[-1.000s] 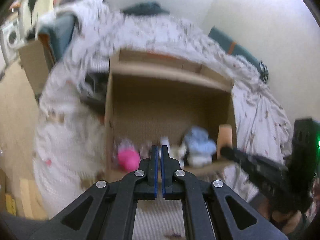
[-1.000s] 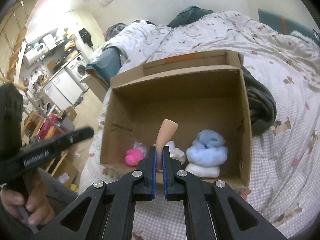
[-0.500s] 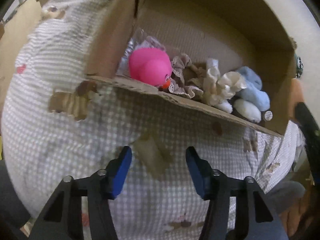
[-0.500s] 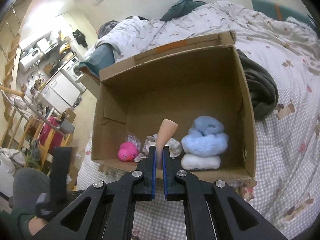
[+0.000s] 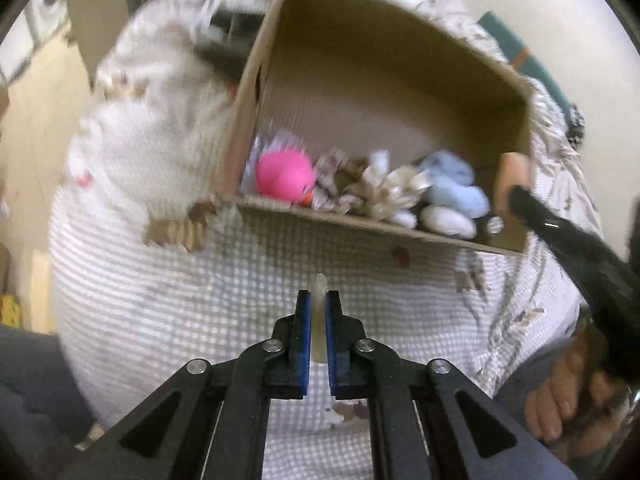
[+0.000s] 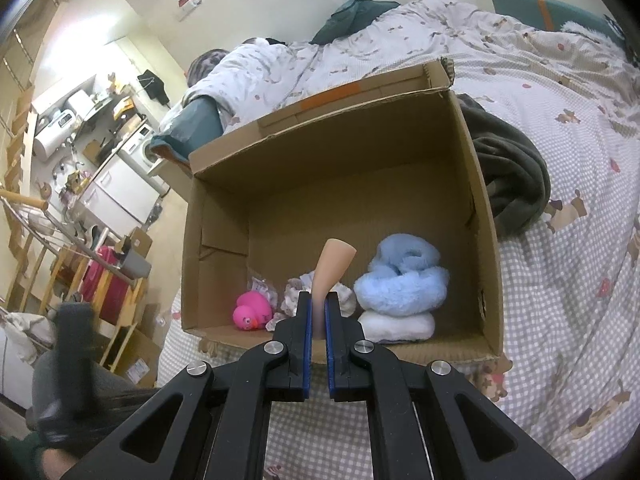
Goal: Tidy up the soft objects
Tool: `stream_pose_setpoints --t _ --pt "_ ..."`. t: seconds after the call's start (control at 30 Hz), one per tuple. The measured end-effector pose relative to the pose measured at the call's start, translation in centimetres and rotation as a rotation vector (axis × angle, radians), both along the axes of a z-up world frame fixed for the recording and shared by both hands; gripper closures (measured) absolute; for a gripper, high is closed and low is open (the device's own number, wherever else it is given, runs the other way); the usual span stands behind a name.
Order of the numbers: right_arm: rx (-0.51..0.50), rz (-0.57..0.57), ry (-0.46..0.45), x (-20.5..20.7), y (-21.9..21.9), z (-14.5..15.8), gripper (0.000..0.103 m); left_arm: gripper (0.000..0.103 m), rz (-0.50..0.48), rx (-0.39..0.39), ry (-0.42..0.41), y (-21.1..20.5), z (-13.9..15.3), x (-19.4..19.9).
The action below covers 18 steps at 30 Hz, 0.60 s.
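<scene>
An open cardboard box (image 6: 480, 208) lies on the checked bed sheet. Inside it are a pink duck (image 6: 252, 312), a lacy beige cloth (image 5: 384, 192), a blue fluffy roll (image 6: 400, 280) and a white roll (image 6: 396, 326). My right gripper (image 6: 319, 298) hangs over the box's near edge, shut on a peach soft cone (image 6: 334, 264) that sticks up past its fingertips. My left gripper (image 5: 319, 298) points down at the sheet in front of the box. Its jaws are closing, with a small pale translucent piece (image 5: 320, 286) pinched between the pads. The peach cone (image 5: 514, 178) also shows in the left wrist view.
A dark blanket (image 6: 512, 184) is bunched against the box's right side. The rumpled duvet (image 6: 360, 40) fills the bed behind the box. A hand (image 5: 560, 412) holds the right gripper's handle at lower right. Left of the bed are a washing machine (image 6: 136, 152) and shelves.
My left gripper dropped towards the sheet in front of the box, opened wide over it half a second ago, and now has the pale piece between its pads. My right gripper stayed put with the cone.
</scene>
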State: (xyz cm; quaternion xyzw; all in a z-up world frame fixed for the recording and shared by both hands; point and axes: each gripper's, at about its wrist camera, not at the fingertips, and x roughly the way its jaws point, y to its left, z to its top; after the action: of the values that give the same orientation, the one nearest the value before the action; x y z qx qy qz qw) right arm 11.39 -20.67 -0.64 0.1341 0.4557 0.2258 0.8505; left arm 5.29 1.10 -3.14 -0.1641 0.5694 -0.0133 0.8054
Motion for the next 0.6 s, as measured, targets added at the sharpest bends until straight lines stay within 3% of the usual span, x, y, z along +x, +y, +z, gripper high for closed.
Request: stream_pose_setpoints --t 0.1,0.2,0.43,0.6 --pt "0.001 -0.002 -0.003 0.0 0.0 0.0 0.096 0.097 -0.02 0.08 -0.14 -0.7 3.9 -0.9" --pt "0.0 -0.003 -0.006 0.1 0.0 0.0 0.096 0.097 -0.024 0.128 -0.228 -0.9 6.3 0.6" --pt "-0.037 0.004 -0.001 0.3 0.4 -0.3 0.096 0.097 -0.003 0.155 -0.256 -0.2 6.9 5.2" --pt "-0.051 -0.008 0.007 0.6 0.3 -0.7 0.096 0.097 -0.017 0.218 -0.241 -0.4 4.8 8.3"
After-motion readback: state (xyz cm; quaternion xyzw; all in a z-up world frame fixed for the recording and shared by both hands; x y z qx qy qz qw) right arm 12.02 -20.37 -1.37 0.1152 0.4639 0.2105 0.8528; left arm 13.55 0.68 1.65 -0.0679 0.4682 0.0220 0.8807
